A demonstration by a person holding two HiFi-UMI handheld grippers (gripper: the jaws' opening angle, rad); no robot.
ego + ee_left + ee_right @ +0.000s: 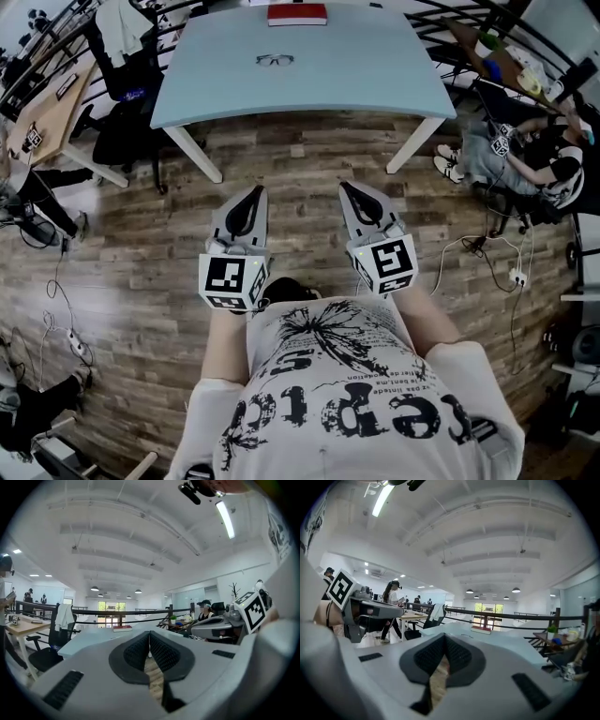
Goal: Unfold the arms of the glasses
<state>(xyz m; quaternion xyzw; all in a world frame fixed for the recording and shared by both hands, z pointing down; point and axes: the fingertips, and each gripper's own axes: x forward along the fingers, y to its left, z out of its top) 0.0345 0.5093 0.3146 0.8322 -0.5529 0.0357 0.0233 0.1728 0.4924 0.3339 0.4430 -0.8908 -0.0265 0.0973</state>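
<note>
Glasses: the glasses (275,60) lie on the pale worktop (356,84), well ahead of both hand-held grippers and roughly on the line between them, touching neither. They are too small to tell whether the arms are folded.
Why there: they sit on open surface, clear of the red book (297,14) beyond them, which probably leaves room to approach from either side.
Left hand-held gripper (253,192): pads pressed together at the tips, nothing between them, only wooden floor (309,159) showing through the gap behind.
Right hand-held gripper (346,187): jaws closed together too, and empty.
Pose: both are held side by side close to the body, pointing about level towards the worktop and apart from each other.
Why held so: this looks like a resting stance, with the task not yet begun.
</note>
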